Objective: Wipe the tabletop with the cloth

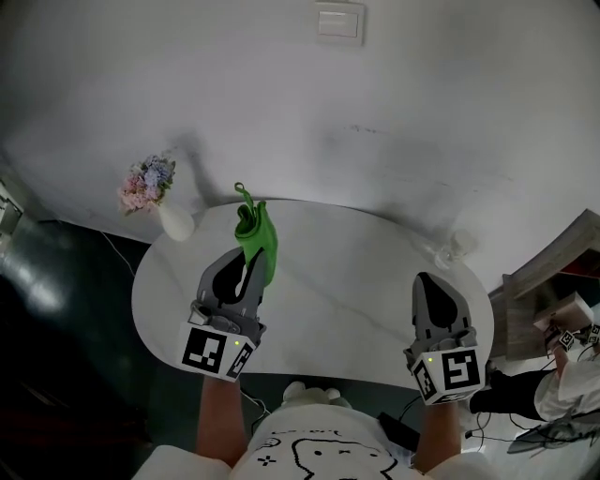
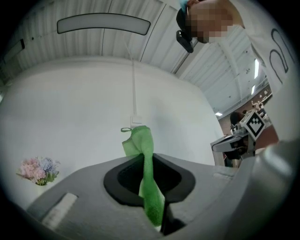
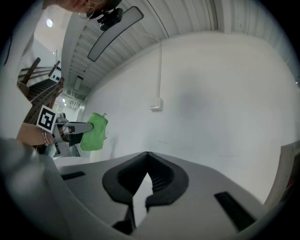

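Observation:
A green cloth [image 1: 255, 230] is pinched in my left gripper [image 1: 251, 261], which is shut on it over the left part of the white oval table [image 1: 347, 281]. In the left gripper view the cloth [image 2: 143, 145] runs up between the jaws of my left gripper [image 2: 149, 161] and bunches beyond the tips, against the white wall. My right gripper [image 1: 429, 283] hovers over the table's right front, shut with nothing in it [image 3: 148, 153]. The right gripper view shows my left gripper [image 3: 70, 127] with the cloth [image 3: 93, 132] at the left.
A white vase of pink and blue flowers [image 1: 155, 192] stands at the table's back left. A clear glass [image 1: 453, 248] sits near the back right edge. A wall switch [image 1: 339, 21] is high on the wall. Wooden furniture [image 1: 553, 272] stands to the right.

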`<state>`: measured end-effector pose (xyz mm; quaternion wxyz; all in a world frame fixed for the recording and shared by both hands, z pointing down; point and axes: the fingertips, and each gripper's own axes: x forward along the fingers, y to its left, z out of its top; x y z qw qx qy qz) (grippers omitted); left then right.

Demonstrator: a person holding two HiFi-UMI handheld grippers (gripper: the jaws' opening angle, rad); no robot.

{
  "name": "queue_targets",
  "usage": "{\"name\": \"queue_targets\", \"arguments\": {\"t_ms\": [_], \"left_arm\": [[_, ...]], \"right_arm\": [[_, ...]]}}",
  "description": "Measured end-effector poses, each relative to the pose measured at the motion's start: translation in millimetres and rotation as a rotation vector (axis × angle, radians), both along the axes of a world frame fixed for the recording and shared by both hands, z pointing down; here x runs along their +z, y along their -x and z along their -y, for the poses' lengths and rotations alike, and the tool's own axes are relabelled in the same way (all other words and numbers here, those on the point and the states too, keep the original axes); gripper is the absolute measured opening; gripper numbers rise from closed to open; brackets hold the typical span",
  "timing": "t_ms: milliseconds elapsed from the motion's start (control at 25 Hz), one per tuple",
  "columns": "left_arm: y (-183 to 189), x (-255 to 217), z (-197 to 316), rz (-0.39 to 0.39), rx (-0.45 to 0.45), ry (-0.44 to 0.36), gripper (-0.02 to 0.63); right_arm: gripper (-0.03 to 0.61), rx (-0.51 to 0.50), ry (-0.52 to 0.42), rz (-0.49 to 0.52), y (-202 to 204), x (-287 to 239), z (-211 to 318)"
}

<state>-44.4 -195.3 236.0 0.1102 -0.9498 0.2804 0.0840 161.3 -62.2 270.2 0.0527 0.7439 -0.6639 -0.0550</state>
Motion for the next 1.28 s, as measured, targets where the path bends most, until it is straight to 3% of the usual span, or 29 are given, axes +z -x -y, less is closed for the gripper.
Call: {"name": "queue_targets", "arguments": {"t_ms": [360,640,1280], "left_arm": [[10,-32,3,-0.031,0.013,-0.088,0.048],[14,-56,3,0.010,0.008,-0.173,0.048],[24,-58,6,-0.007,0.023,-0.160,0.048]], "right_arm": [[0.000,0.007,-0.089,-0.092,17,-42,0],[0.000,0.019,-0.135,-0.136,36,-65,5],[0.000,0.041,-0.124,-0.163,51,-67,11]]}}
